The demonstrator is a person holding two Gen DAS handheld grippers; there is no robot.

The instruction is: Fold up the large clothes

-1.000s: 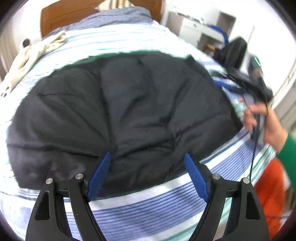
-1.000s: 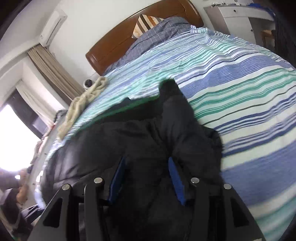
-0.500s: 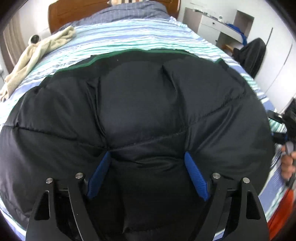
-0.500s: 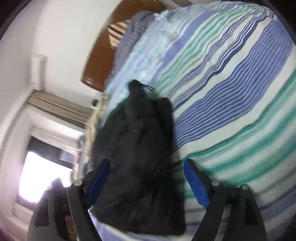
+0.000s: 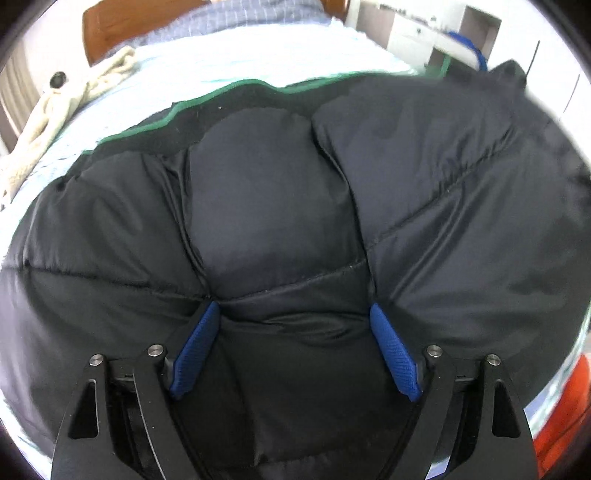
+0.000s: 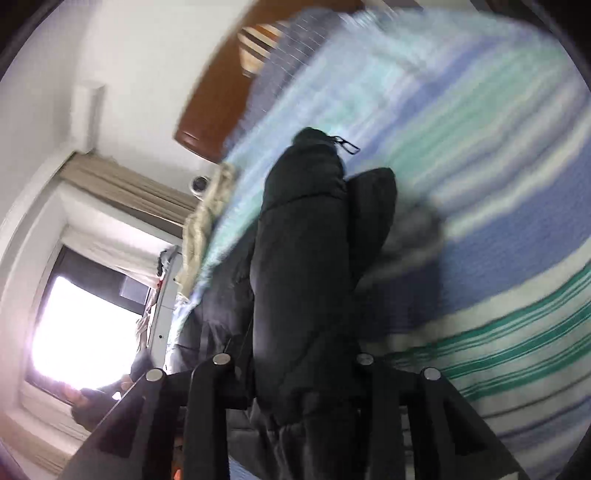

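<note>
A big black quilted jacket (image 5: 266,206) with a green-edged collar lies spread on the striped bed and fills the left wrist view. My left gripper (image 5: 293,343) is open, its blue pads (image 5: 195,350) pressed into the padding on either side of a bulge of jacket. In the right wrist view my right gripper (image 6: 295,373) is shut on a thick fold of the same jacket (image 6: 299,266), which is lifted off the bed and stands up between the fingers. The right pads are hidden by the cloth.
The blue, green and white striped bedsheet (image 6: 498,192) lies under the jacket. A cream towel (image 5: 62,107) lies at the far left of the bed near the wooden headboard (image 5: 110,22). A white cabinet (image 5: 424,33) stands at the far right. A bright window (image 6: 81,332) shows on the left.
My right gripper has shut on a fold of the jacket and lifted it. My left gripper has moved forward onto the jacket and stayed open.
</note>
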